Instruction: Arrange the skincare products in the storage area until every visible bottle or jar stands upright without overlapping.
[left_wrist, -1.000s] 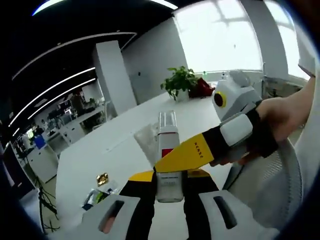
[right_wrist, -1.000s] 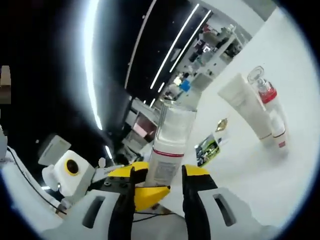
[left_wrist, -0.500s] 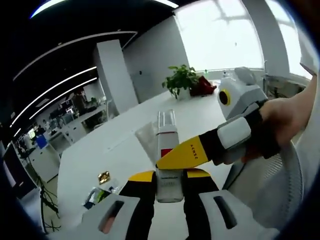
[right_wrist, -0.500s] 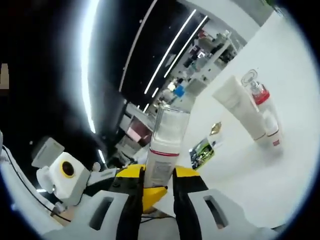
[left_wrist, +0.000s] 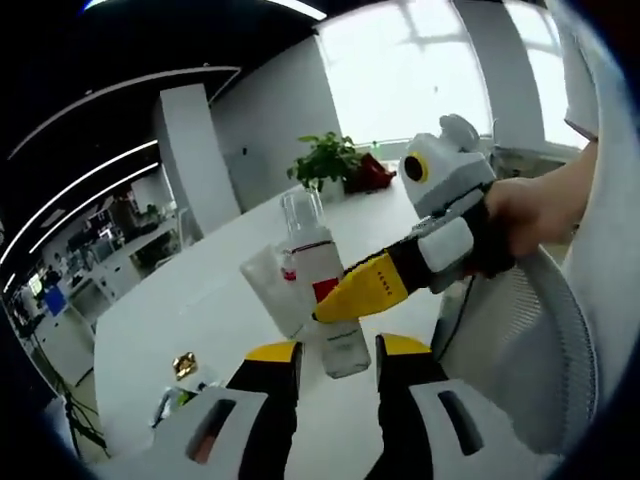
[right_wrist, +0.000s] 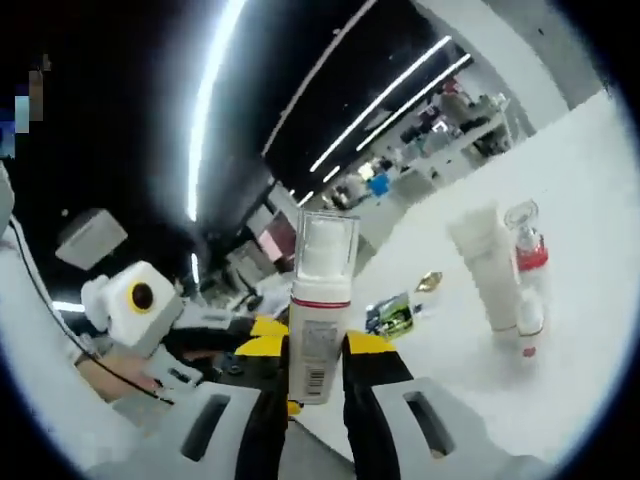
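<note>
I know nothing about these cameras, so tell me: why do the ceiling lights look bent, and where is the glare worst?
Left gripper view: the fisheye lens curves the ceiling light strips, and the windows blow out to white. Right gripper view: the strips bow too, against a dark ceiling; the bottle stays sharp.

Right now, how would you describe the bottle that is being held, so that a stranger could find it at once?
Look above the white table, where the right gripper is shut on a pump bottle. It is white with a clear cap and a red band below the cap. Unlike the white tube and the red-collared bottle standing on the table, it is in the air.
</note>
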